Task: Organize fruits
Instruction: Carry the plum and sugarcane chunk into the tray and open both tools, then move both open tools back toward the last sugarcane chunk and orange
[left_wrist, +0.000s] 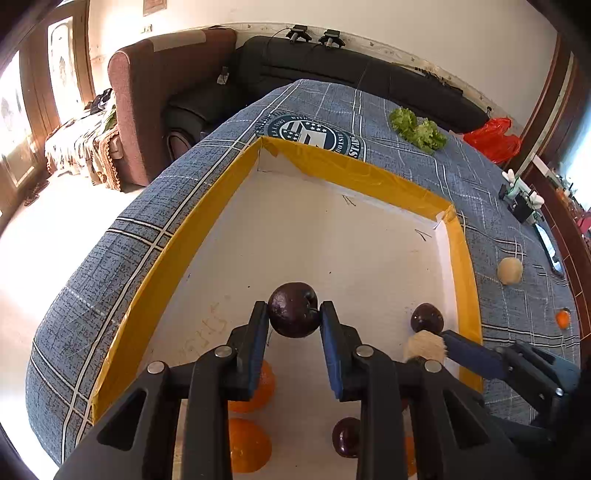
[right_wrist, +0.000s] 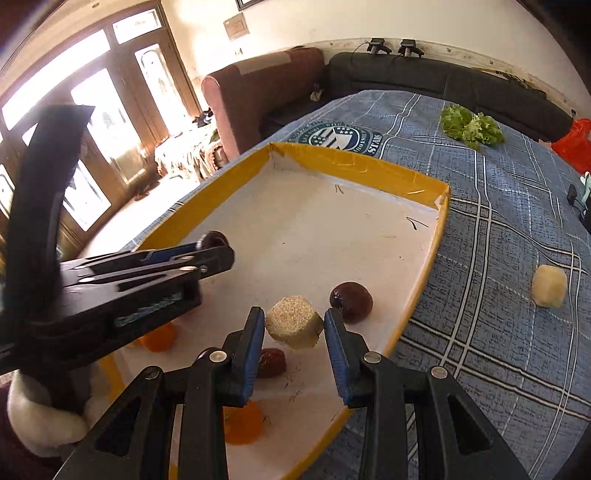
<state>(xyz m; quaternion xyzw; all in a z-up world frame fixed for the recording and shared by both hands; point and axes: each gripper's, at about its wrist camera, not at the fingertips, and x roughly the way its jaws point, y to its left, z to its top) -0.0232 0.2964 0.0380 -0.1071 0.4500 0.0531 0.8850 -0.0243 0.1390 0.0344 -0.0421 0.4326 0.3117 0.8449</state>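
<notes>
Both tongs pinch fruit over the yellow-rimmed tray (left_wrist: 207, 206), left tongs (left_wrist: 294, 314) a dark plum (left_wrist: 293, 314), right tongs (right_wrist: 294, 326) a beige piece (right_wrist: 294, 326), far half bare.

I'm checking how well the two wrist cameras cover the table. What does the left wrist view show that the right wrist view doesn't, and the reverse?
Only the left wrist view shows a small orange fruit lying on the blue plaid cloth outside the tray, and the left claw shut on a dark plum.

Only the right wrist view shows the sunlit glass doors and the beige, cut-looking piece between the right claw's pads.

Both show the yellow-rimmed tray, a loose plum in it, the lettuce and a pale fruit on the cloth.
</notes>
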